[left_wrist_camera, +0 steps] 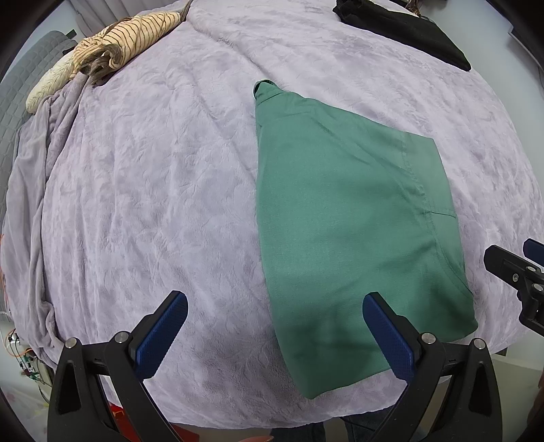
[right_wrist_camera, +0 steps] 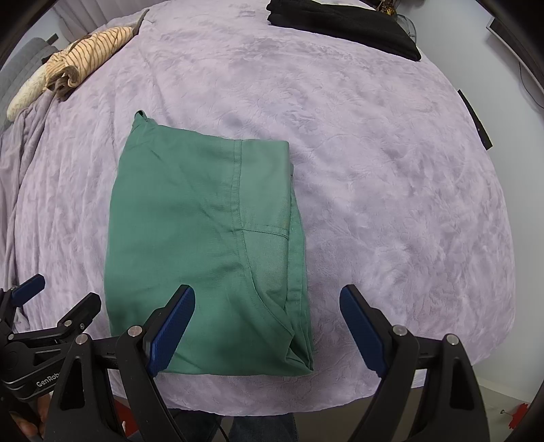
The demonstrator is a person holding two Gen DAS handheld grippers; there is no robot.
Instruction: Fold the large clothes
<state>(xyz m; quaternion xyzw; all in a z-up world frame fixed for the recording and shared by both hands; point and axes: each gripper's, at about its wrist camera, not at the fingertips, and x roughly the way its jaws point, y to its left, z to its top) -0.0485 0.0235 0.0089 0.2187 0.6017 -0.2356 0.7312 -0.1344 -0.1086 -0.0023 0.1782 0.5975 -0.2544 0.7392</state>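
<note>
A green garment (left_wrist_camera: 343, 217) lies folded into a long flat panel on the lilac blanket (left_wrist_camera: 153, 190), its near end close to the bed's front edge. It also shows in the right wrist view (right_wrist_camera: 204, 244). My left gripper (left_wrist_camera: 275, 306) is open and empty, above the garment's near left corner. My right gripper (right_wrist_camera: 267, 299) is open and empty, above the garment's near right corner. The right gripper also shows at the right edge of the left wrist view (left_wrist_camera: 520, 268), and the left gripper shows at the lower left of the right wrist view (right_wrist_camera: 57, 299).
A striped beige garment (left_wrist_camera: 122, 40) lies bunched at the bed's far left. A folded black garment (left_wrist_camera: 408, 23) lies at the far right. The bed's front edge (right_wrist_camera: 272, 404) runs just below the grippers. A dark flat object (right_wrist_camera: 476, 119) lies at the bed's right edge.
</note>
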